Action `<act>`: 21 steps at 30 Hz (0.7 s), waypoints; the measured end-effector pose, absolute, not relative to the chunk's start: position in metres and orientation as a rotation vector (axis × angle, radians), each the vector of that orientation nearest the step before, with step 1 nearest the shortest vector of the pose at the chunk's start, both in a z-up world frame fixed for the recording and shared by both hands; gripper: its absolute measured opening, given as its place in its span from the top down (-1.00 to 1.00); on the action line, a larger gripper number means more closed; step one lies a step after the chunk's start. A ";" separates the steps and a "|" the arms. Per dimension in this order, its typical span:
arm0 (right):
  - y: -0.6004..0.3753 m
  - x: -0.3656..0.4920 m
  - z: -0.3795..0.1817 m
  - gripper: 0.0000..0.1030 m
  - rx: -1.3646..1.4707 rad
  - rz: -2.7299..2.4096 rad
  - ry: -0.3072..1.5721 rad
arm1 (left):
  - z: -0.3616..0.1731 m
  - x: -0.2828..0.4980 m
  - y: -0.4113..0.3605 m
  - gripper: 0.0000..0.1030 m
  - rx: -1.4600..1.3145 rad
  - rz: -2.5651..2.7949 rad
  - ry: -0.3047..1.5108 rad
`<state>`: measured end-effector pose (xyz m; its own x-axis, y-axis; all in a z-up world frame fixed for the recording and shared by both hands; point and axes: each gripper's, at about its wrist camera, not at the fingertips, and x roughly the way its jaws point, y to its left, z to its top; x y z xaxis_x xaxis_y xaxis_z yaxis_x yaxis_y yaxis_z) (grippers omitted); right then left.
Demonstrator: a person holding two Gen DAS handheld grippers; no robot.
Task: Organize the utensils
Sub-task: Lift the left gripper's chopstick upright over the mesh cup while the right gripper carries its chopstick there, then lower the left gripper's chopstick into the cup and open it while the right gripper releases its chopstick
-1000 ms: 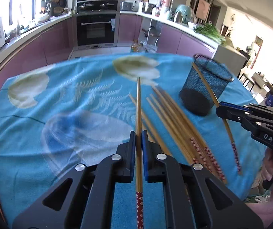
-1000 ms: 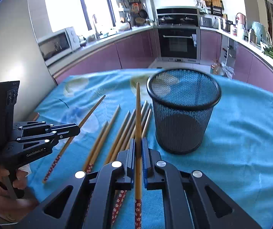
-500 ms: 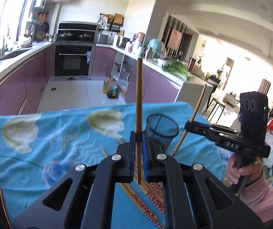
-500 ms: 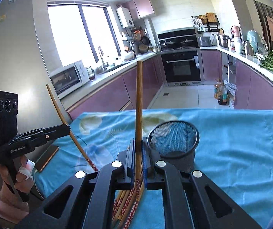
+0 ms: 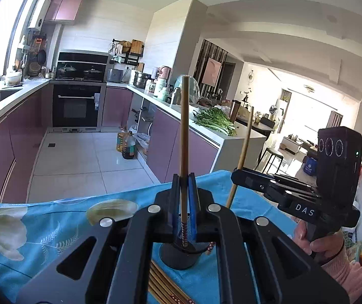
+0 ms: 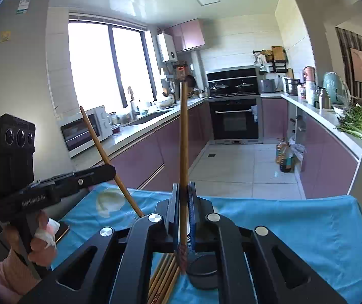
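Chopsticks lifted off worktop since a second ago, now upright | left tongs (image 5: pixel 184 197) clamp one chopstick (image 5: pixel 184 136) | right tongs (image 6: pixel 183 202) clamp another (image 6: pixel 183 136) | mesh cup (image 5: pixel 178 255) below both tips | insertion likely next

Wooden chopstick (image 5: pixel 184 136), smooth; black wire-mesh holder (image 5: pixel 179 254); blue printed tablecloth (image 5: pixel 54 228); glossy floor tiles (image 5: pixel 79 162)

Left gripper (image 5: pixel 184 190) jaws clamped on upright chopstick (image 5: pixel 184 131), patterned end above mesh cup (image 5: pixel 181 255). Right gripper (image 5: pixel 236 177) near worktop's (image 5: pixel 54 217) right edge, gripping second chopstick (image 5: pixel 245 141). Loose chopsticks (image 5: pixel 163 288) at near edge.
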<state>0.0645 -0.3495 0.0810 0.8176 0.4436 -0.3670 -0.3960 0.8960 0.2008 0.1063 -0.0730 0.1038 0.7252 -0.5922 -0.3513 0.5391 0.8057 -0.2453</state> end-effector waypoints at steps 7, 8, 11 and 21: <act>-0.353 0.089 0.067 0.89 0.118 0.403 0.427 | 0.079 0.125 -0.118 0.86 -0.048 -0.628 0.512; -0.352 0.092 0.063 0.89 0.116 0.398 0.433 | 0.074 0.127 -0.124 0.86 -0.036 -0.633 0.528; -0.348 0.103 0.049 0.89 0.112 0.406 0.491 | 0.059 0.127 -0.138 0.86 -0.009 -0.639 0.573; -0.330 0.126 0.006 0.89 0.062 0.414 0.694 | 0.003 0.165 -0.141 0.85 0.050 -0.642 0.672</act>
